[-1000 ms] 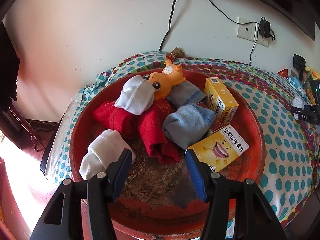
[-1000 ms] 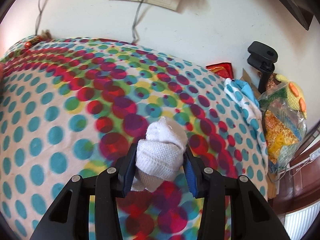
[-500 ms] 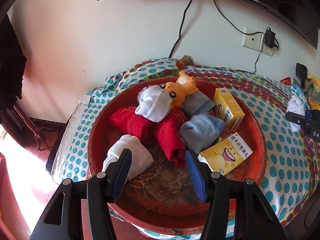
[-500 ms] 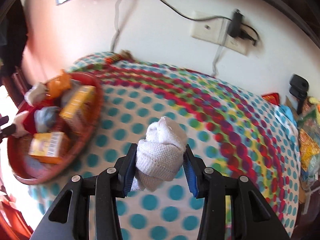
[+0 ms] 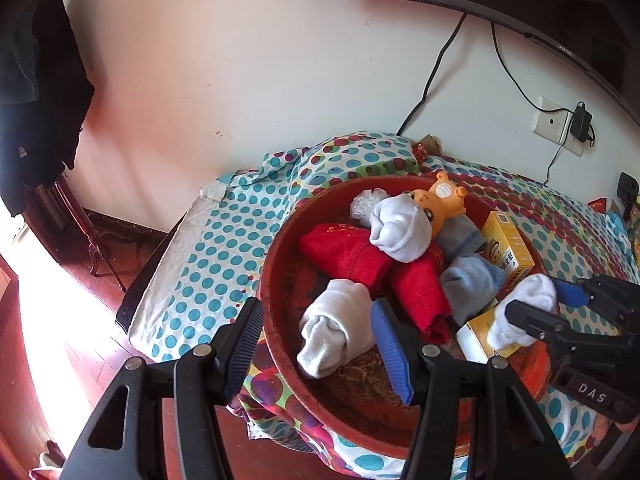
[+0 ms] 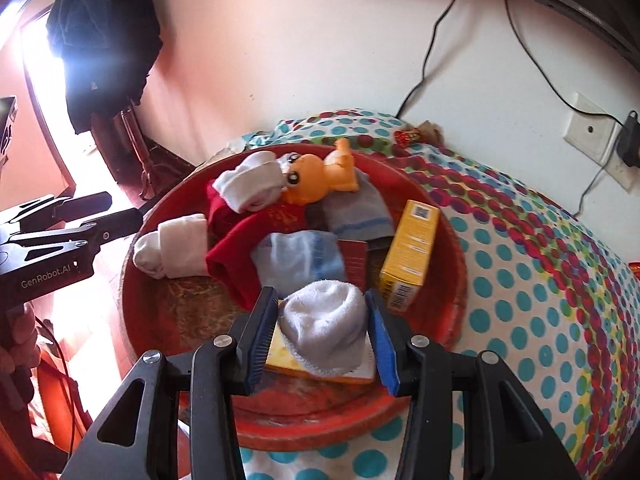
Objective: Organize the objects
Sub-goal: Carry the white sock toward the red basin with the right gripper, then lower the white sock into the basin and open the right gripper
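Right wrist view: the right gripper is over the near side of the red basin, and the rolled white sock sits between its blue-padded fingers. The sock rests on a yellow box lying flat in the basin. A sliver of gap shows on each side of the sock, so the pads are no longer pressing it; the fingers stand slightly apart around it.

Further in, a light blue sock, a red cloth, a grey sock, an orange toy and an upright yellow carton crowd the basin. Another white sock roll lies at the left edge.

In the left wrist view, the left gripper hangs over the basin's near rim, its fingers wide apart and empty, with that second white roll just behind them. The right gripper reaches in from the right of this view. The basin sits on a bed with a polka-dot cover, close to the white wall.
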`<state>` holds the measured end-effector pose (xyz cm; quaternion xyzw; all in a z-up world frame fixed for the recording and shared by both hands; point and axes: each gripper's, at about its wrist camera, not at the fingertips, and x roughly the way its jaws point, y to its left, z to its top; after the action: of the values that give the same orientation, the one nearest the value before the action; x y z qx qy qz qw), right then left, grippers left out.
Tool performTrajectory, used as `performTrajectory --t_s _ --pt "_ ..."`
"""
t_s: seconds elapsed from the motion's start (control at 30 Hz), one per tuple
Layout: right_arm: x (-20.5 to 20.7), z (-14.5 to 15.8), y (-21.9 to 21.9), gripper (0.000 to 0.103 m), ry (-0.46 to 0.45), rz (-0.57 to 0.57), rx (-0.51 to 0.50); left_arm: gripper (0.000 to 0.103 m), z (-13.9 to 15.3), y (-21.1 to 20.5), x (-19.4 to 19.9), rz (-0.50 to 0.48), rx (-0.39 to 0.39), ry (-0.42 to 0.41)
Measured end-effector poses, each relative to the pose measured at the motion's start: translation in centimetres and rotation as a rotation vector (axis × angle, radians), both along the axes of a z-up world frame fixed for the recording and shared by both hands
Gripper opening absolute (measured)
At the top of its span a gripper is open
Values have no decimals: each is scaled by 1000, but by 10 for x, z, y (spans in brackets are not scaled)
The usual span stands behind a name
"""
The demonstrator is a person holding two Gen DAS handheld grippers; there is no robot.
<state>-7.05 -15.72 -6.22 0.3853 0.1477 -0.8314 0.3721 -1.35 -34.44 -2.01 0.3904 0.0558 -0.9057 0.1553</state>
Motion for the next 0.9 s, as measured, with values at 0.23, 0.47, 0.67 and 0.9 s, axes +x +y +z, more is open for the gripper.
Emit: performTrajectory --t_s 0.23,0.47,0.67,0.9 --pt "9 -6 -42 38 14 44 29 57 0 -7 0 23 17 -3" --pt "4 -9 -60 38 10 59 36 57 0 -12 0 33 33 1" --pt "-4 -19 -79 38 -6 46 52 57 0 -21 3 60 52 12" --pt "-10 -26 -96 38 -15 11 79 57 -5 -39 7 152 73 9"
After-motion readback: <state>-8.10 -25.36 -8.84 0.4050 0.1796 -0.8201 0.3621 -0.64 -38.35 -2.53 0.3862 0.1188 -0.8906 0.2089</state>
